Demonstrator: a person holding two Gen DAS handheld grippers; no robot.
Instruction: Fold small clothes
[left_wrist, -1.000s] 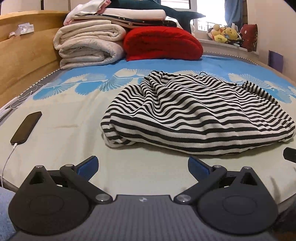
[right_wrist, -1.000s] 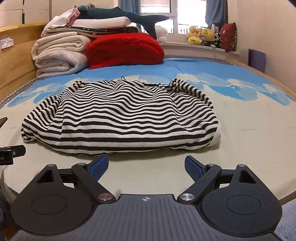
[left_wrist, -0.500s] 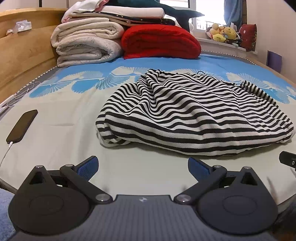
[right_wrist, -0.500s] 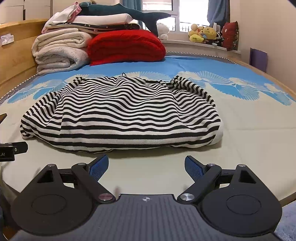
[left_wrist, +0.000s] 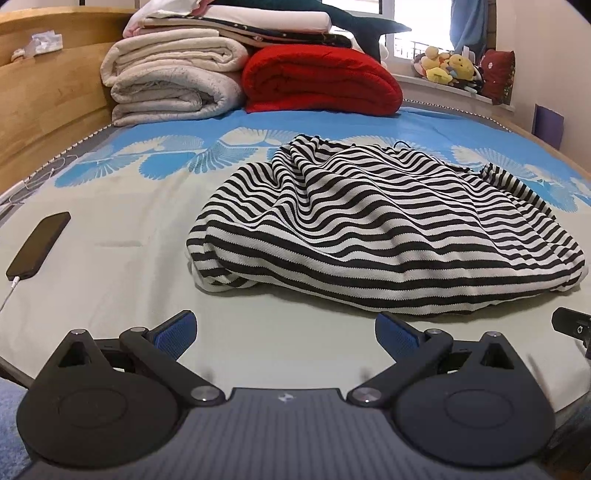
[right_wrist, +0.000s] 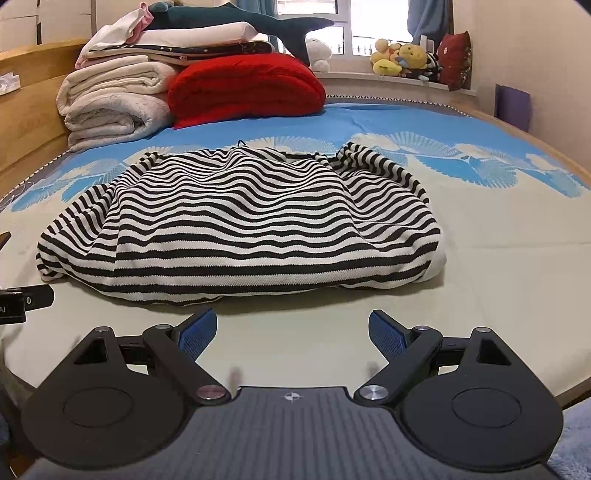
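A black-and-white striped garment (left_wrist: 384, 229) lies rumpled on the bed, its near hem towards me and a sleeve (right_wrist: 384, 173) bunched at its far right. My left gripper (left_wrist: 284, 332) hovers open over the sheet just short of the garment's near left corner, nothing between its blue pads (left_wrist: 177, 330). My right gripper (right_wrist: 291, 332) is open too, a little short of the near hem (right_wrist: 258, 284), its pads (right_wrist: 388, 336) bare. The tip of the right gripper (left_wrist: 572, 325) shows at the left wrist view's right edge.
A dark phone (left_wrist: 38, 245) on a white cable lies left of the garment. Folded cream blankets (left_wrist: 173, 85), a red blanket (left_wrist: 321, 81) and a plush shark (right_wrist: 240, 18) are stacked at the head of the bed. A wooden bed frame (left_wrist: 44, 103) runs along the left.
Both views have tilted down slightly, so the garment and blankets sit a little lower and larger in frame. The garment has not moved and both grippers stay open.
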